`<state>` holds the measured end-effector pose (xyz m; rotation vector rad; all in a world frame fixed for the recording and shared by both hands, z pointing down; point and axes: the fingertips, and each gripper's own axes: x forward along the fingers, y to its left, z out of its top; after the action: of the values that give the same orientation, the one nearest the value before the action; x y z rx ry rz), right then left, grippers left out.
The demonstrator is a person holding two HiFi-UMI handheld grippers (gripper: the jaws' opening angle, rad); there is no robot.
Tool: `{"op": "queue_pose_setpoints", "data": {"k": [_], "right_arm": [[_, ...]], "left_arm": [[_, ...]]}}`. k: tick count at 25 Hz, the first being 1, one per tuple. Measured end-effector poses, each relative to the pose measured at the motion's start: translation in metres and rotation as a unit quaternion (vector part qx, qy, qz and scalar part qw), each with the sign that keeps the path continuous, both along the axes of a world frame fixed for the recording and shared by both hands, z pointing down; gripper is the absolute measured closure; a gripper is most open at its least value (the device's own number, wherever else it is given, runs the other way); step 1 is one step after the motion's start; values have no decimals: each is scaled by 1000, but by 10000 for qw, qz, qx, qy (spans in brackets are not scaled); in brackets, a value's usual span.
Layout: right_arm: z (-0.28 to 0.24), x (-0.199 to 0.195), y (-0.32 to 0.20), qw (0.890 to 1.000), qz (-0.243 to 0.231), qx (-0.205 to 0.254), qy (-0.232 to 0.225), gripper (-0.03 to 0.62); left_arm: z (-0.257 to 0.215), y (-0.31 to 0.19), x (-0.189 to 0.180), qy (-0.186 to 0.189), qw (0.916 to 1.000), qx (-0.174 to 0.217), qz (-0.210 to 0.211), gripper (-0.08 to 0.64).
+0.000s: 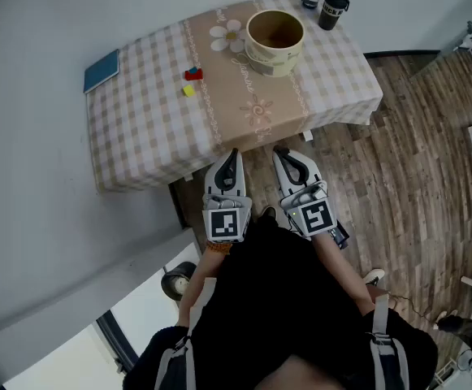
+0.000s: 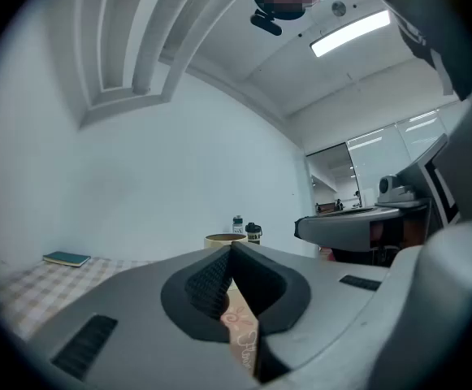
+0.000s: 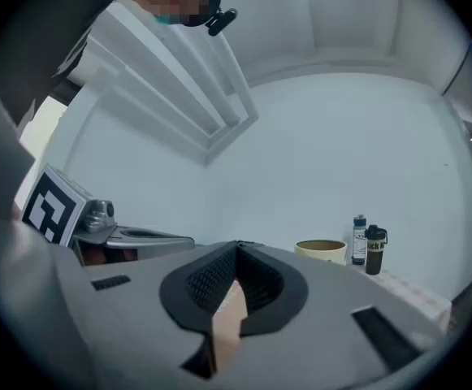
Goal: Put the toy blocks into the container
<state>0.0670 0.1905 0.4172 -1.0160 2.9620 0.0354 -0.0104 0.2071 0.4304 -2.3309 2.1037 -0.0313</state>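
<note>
1. Head view: the first pick is, by my reading, not yet beginning. The left gripper (image 1: pixel 229 165) and right gripper (image 1: pixel 288 162) are hovering side by side short of the surface (image 1: pixel 138 128). They are well apart from the toy blocks (image 1: pixel 192 80), which are lying left of the container (image 1: pixel 275 41). The next move is calling for a reach forward and one gripper spreading over a block. A blue book (image 1: pixel 101 71) is lying near the corner, and wood floor (image 1: pixel 414 161) is showing at the right.
2. Left gripper view: its jaws are pressing together on nothing, pointing towards the container.
3. Right gripper view: its jaws are likewise pressing together, empty; a pale wall (image 3: pixel 365 136) is filling the background.
</note>
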Motion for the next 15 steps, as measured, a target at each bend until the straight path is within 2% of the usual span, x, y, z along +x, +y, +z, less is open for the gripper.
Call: {"op": "queue_pose_setpoints", "data": {"k": [4, 9, 15], "right_arm": [[-3, -6, -5, 9997, -110, -98, -171, 591], [-6, -24, -23, 9997, -223, 69, -31, 589], [-8, -44, -56, 9999, -159, 51, 40, 589]], "left_arm": [[-3, -8, -8, 66, 10000, 35, 48, 569], [-4, -31, -28, 31, 9999, 44, 108, 569], [0, -63, -58, 44, 9998, -22, 168, 569]]}}
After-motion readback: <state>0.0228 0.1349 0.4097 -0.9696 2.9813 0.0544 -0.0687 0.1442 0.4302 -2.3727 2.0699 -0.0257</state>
